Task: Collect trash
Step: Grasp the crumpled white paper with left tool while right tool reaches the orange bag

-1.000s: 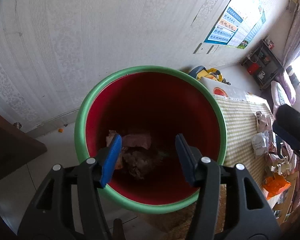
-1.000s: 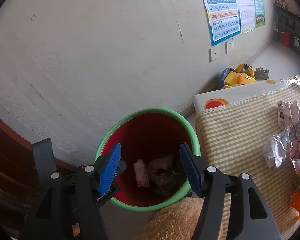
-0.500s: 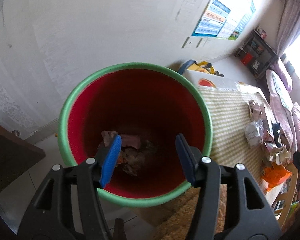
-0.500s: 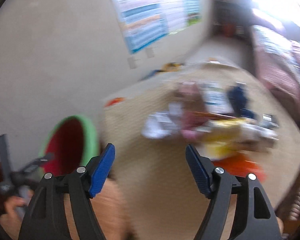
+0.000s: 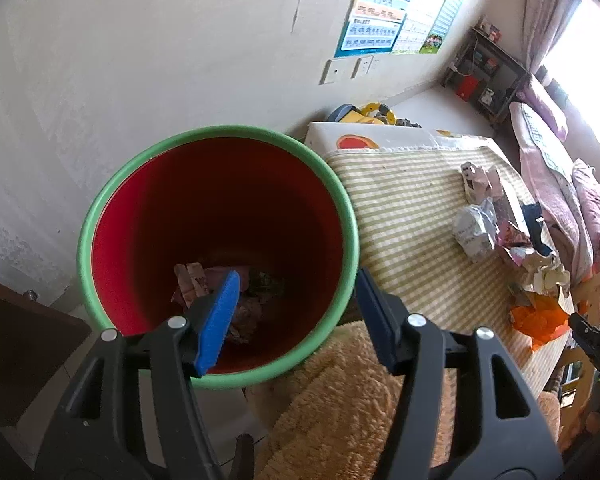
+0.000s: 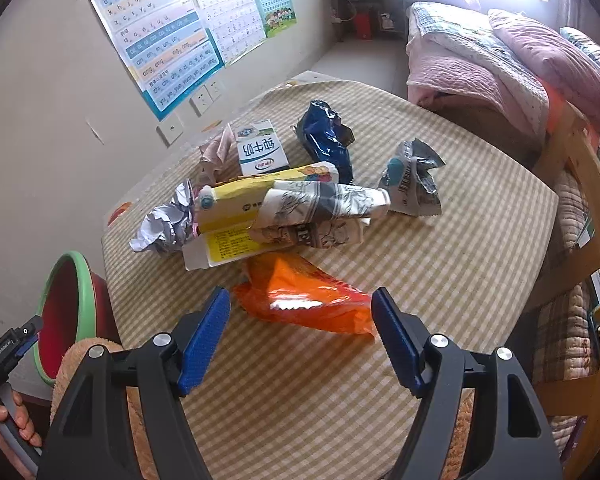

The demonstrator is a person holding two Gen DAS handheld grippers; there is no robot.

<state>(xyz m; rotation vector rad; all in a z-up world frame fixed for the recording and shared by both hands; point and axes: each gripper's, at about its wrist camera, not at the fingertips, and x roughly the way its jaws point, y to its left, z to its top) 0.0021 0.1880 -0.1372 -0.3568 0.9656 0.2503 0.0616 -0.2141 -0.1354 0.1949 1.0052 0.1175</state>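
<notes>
Right wrist view first: the right gripper (image 6: 300, 312) hangs over the checked tablecloth (image 6: 440, 280) with its blue jaws spread wide, freshly opened further, nothing pinched between them, and the orange wrapper (image 6: 304, 300) lies flat on the cloth in the gap. Just beyond sits the trash heap: a yellow carton (image 6: 228, 216), a printed crumpled wrapper (image 6: 320, 212), a milk carton (image 6: 260, 152), a dark blue bag (image 6: 328, 140), a silver-grey packet (image 6: 414, 180) and a ball of crumpled paper (image 6: 160, 224). Over on the left wrist view, the left gripper (image 5: 296, 304) hovers above the red bucket with the green rim (image 5: 180, 208), jaws about half apart and just eased wider, empty, with crumpled scraps (image 5: 196, 284) already lying at the bucket's bottom, beside the table edge.
</notes>
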